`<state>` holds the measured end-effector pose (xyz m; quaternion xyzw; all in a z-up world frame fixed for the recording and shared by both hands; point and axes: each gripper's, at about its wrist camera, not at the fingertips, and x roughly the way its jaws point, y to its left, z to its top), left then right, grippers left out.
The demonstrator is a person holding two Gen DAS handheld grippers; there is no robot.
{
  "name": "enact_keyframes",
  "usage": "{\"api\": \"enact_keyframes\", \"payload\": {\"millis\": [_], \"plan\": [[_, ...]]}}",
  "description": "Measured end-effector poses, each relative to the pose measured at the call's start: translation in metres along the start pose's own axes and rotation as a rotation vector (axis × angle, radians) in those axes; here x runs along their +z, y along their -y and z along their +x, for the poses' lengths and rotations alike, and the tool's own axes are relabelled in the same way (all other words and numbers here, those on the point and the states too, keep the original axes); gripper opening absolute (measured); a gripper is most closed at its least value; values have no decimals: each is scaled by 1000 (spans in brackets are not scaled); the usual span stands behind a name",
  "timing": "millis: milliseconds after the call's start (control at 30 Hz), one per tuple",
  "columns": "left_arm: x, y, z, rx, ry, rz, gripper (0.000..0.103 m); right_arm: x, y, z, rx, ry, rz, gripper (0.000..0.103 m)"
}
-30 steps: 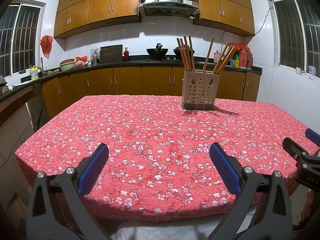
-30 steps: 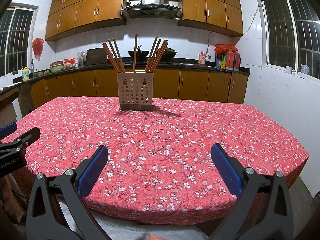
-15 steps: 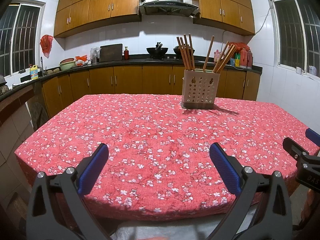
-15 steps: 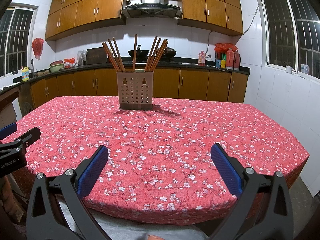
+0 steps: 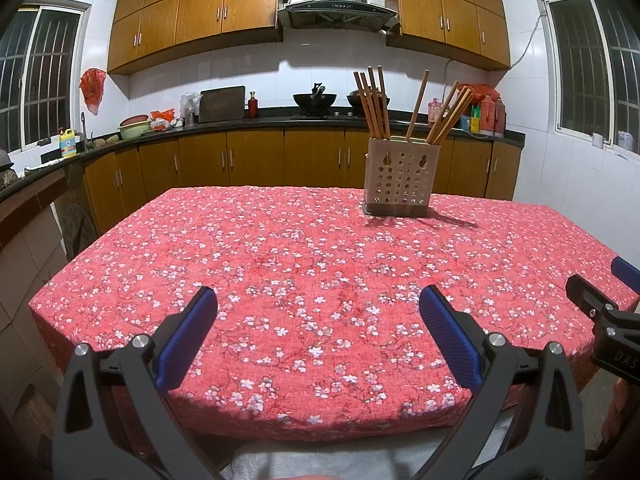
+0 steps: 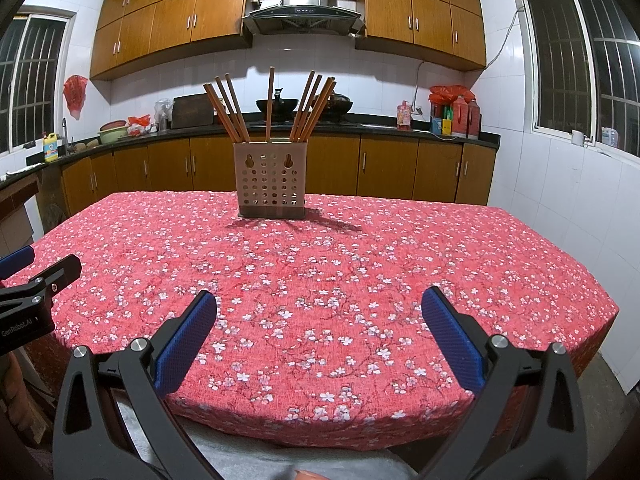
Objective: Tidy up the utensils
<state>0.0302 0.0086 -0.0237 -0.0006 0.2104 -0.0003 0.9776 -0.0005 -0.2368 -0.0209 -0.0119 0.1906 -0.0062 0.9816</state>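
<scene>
The chopsticks' (image 6: pixel 272 108) lower ends are hidden inside the perforated holder (image 6: pixel 271 186). At the right edge of the left wrist view, the right gripper (image 5: pixel 612 312) is cut off. Countertop bottle labels are too small to read.

The tablecloth (image 6: pixel 360 272) is matt printed cloth. The holder (image 6: pixel 272 184) looks like smooth perforated plastic, the chopsticks (image 6: pixel 232 108) plain wood. Gripper pads (image 6: pixel 186 344) are ribbed blue rubber on matt black frames. Cabinets (image 5: pixel 256 160) gleam.

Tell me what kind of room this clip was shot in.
Most likely a home kitchen: wooden cabinets and a range hood line the tiled wall, woks sit on the counter, and a chopstick holder stands on a floral-clothed table.
</scene>
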Motion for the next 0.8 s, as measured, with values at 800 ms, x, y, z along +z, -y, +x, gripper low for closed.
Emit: {"api": "enact_keyframes", "payload": {"millis": [800], "plan": [[-2, -1, 2, 3, -3, 1, 99, -2, 0, -1, -1, 0, 2, 101]]}}
